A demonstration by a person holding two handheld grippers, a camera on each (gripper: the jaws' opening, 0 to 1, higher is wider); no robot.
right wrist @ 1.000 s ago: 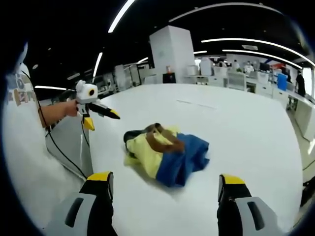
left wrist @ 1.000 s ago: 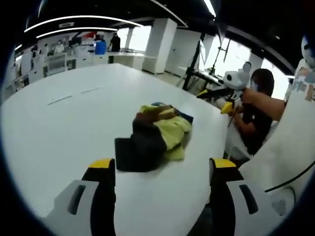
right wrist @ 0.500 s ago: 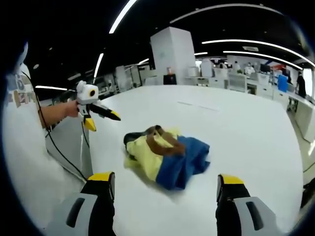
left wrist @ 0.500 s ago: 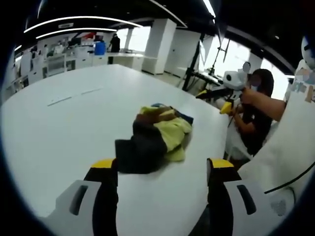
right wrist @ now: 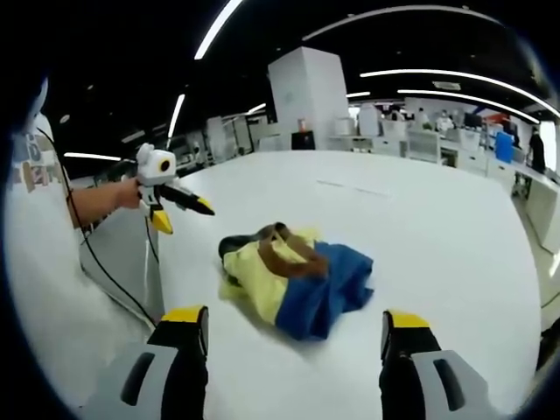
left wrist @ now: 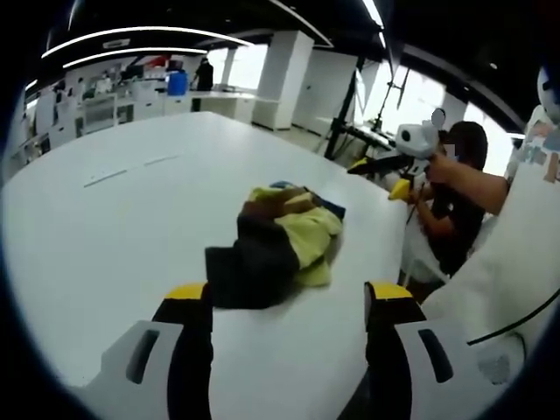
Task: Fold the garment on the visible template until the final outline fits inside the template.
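Note:
A crumpled garment (left wrist: 273, 245) of yellow, dark, brown and blue cloth lies bunched on the white table (left wrist: 114, 219). In the right gripper view the same garment (right wrist: 293, 276) shows its yellow and blue sides with a brown band on top. My left gripper (left wrist: 287, 302) hovers open just short of the bundle, its yellow-tipped jaws wide apart with nothing between them. My right gripper (right wrist: 296, 325) also stands open, close to the cloth's near edge. Each gripper shows in the other's view, held in a hand off the table's side: the right gripper (left wrist: 385, 166) and the left gripper (right wrist: 175, 201).
Thin tape marks (left wrist: 131, 168) lie on the table beyond the garment, also seen as tape marks (right wrist: 350, 187). A seated person (left wrist: 455, 210) is past the table's edge. A cable (right wrist: 105, 271) hangs from the arm. Desks and shelving line the far room.
Both views have crept slightly closer to the garment. The garment itself has not moved and both grippers stay open.

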